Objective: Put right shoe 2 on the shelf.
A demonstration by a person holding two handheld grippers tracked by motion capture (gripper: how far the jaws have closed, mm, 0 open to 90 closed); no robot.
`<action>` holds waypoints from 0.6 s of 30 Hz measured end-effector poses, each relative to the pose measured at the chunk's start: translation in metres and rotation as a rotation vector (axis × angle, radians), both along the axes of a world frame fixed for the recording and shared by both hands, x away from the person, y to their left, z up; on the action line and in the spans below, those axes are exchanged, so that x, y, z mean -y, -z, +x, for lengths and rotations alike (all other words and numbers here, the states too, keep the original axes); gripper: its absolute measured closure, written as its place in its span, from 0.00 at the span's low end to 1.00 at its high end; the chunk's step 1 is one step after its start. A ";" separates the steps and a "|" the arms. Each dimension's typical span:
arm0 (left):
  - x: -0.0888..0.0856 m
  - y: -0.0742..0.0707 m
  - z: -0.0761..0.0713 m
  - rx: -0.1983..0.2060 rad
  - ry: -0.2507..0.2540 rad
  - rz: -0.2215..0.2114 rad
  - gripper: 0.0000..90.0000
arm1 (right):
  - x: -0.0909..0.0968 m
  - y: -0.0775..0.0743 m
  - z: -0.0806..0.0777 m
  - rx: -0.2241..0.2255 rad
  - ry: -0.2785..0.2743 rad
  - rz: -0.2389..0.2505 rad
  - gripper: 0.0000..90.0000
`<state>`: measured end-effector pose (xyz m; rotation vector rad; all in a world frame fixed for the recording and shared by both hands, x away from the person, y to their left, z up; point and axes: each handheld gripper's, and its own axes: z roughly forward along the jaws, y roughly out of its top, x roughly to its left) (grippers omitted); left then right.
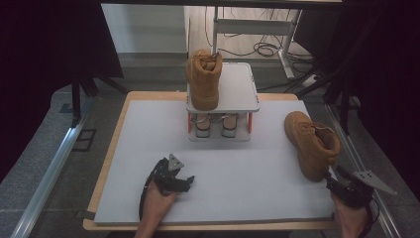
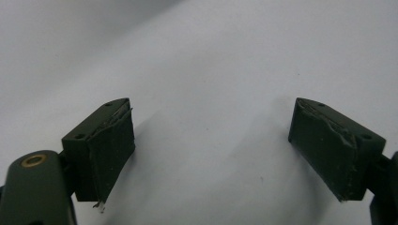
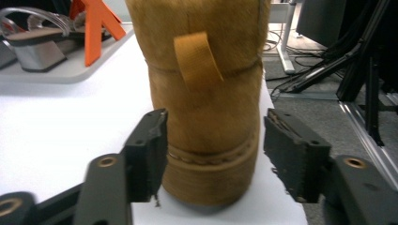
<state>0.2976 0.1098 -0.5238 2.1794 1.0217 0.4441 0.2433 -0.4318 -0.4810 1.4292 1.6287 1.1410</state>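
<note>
A tan suede boot stands on the white mat near the table's right edge, its heel toward me. My right gripper sits just behind that heel. In the right gripper view its jaws flank the boot's heel below the pull tab, with narrow gaps on both sides; it is open. A second tan boot stands on the top shelf of a small white rack. My left gripper rests low over the mat at front centre, open with nothing between its pads.
The rack's lower tier holds a pair of pale heeled shoes, seen also as a grey heel beside an orange rack leg. The white mat covers a wooden tabletop. Dark stands and cables stand right of the table.
</note>
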 end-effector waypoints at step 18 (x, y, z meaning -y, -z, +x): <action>0.000 0.000 0.000 -0.002 0.000 0.000 0.16 | -0.016 -0.016 0.028 0.030 -0.002 -0.045 0.16</action>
